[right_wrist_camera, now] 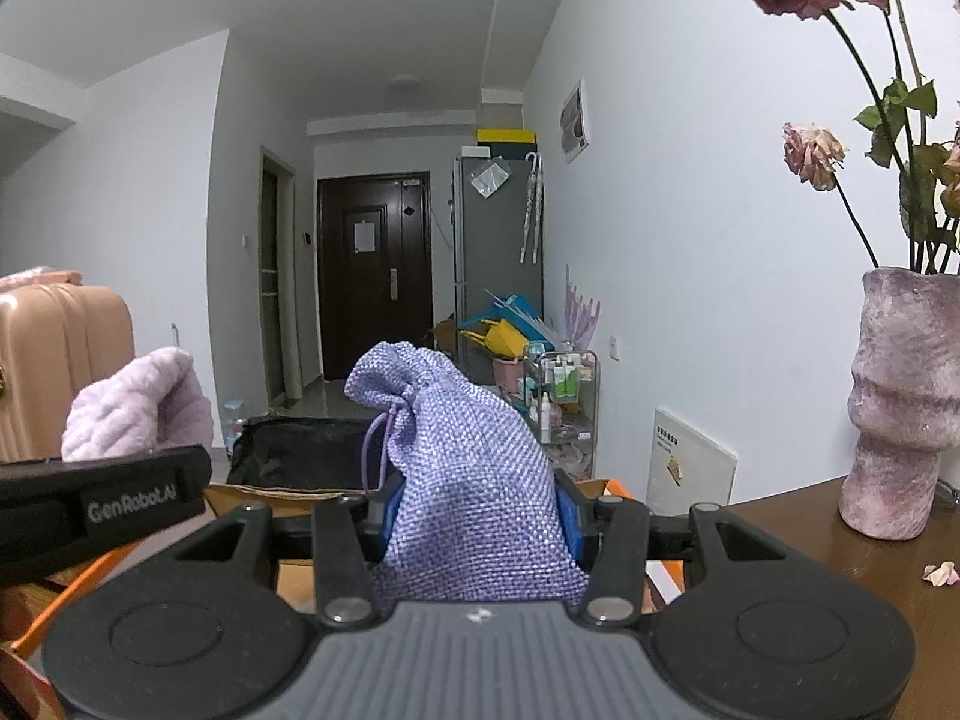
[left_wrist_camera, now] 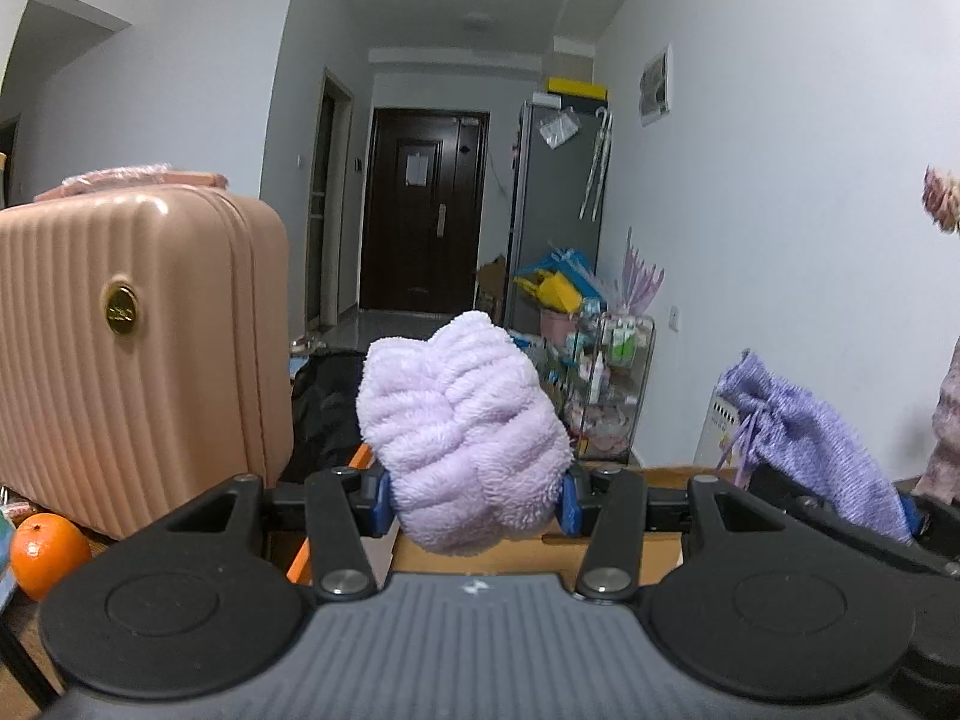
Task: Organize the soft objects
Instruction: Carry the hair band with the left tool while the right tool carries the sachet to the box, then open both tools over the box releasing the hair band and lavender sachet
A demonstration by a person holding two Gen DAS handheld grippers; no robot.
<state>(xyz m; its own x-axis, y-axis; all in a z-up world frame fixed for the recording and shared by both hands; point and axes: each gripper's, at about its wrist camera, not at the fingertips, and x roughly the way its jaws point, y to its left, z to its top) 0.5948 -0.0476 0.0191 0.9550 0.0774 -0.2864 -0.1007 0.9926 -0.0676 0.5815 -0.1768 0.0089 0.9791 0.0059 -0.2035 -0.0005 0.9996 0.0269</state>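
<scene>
Hallway behind, fluffy lilac cloth (left_wrist_camera: 462, 426) clamped in left gripper (left_wrist_camera: 477, 501)

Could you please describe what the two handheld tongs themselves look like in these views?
Both look alike. The left tongs and right tongs have black angular arms joined by silver rivets, blue pads at the tips, round black discs either side and a ribbed grey body with a small white logo. The left one's side reads "GenRobot.AI". No hands or sleeves show.

Both tongs share one build. The left tongs (left_wrist_camera: 477, 501) have a grey ribbed housing with a small white logo, round black discs at either side, black linkage bars with silver screws, and blue pads. The right tongs (right_wrist_camera: 477, 516) look identical. White "GenRobot.AI" lettering marks the left tongs' black side.
</scene>
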